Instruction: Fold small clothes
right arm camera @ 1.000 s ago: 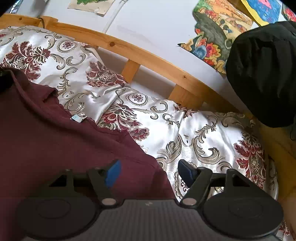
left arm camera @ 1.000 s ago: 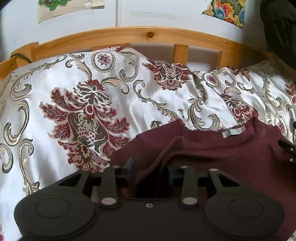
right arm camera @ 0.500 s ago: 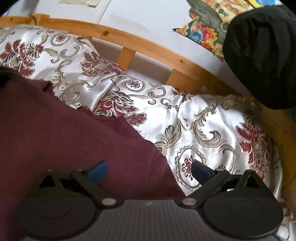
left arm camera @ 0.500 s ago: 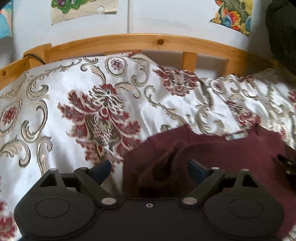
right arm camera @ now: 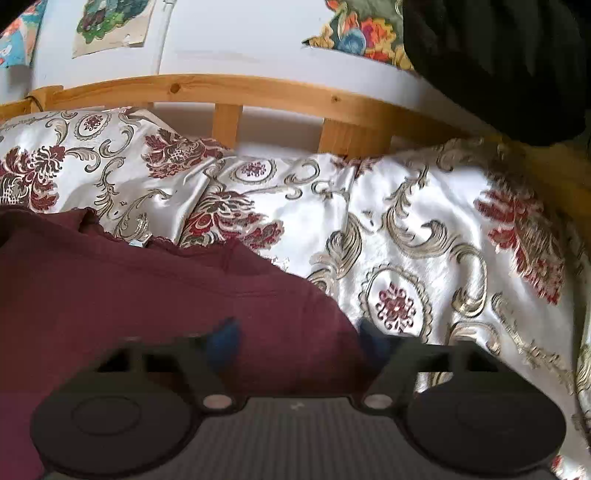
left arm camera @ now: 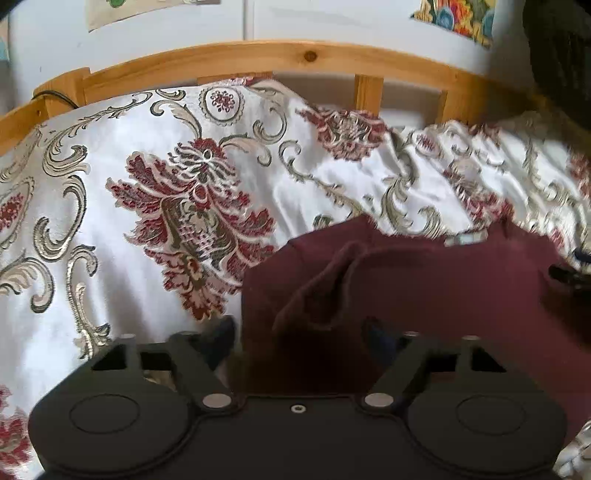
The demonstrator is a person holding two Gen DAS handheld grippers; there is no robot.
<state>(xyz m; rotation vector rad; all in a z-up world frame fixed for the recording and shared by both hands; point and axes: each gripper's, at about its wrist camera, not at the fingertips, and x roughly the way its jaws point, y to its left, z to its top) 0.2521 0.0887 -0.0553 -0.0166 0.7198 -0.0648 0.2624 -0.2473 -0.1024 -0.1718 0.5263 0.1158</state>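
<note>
A maroon garment [left arm camera: 424,280] lay on a white satin bedspread [left arm camera: 110,221] patterned with red flowers and gold scrolls. In the left wrist view the cloth filled the lower right of the frame, with a raised ridge [left arm camera: 325,280] of fabric running up from the near edge and a small pale label [left arm camera: 463,239] at the far hem. The left gripper [left arm camera: 301,338] sat low over that near edge with its 2 fingers spread apart, the left fingertip [left arm camera: 221,334] over the bedspread just beside the cloth's side edge and the right one [left arm camera: 380,338] over the maroon fabric; nothing was pinched between them. At the far right edge of this view a dark part [left arm camera: 565,273] of the other tool showed against the garment.

In the right wrist view the same garment [right arm camera: 129,295] covered the lower left, its rounded corner [right arm camera: 325,314] ending between the fingers. The right gripper [right arm camera: 297,338] was likewise spread wide, 1 blue pad [right arm camera: 223,338] over the cloth and the other [right arm camera: 373,338] at the corner's edge next to the bedspread [right arm camera: 424,229]; whether the pads touched the fabric could not be told, as both were blurred.

Behind the bed ran a wooden rail [right arm camera: 229,90] with slats, a white wall [right arm camera: 240,37] carrying colourful pictures [right arm camera: 110,26], and a black fabric mass [right arm camera: 498,62] hung at the upper right.
</note>
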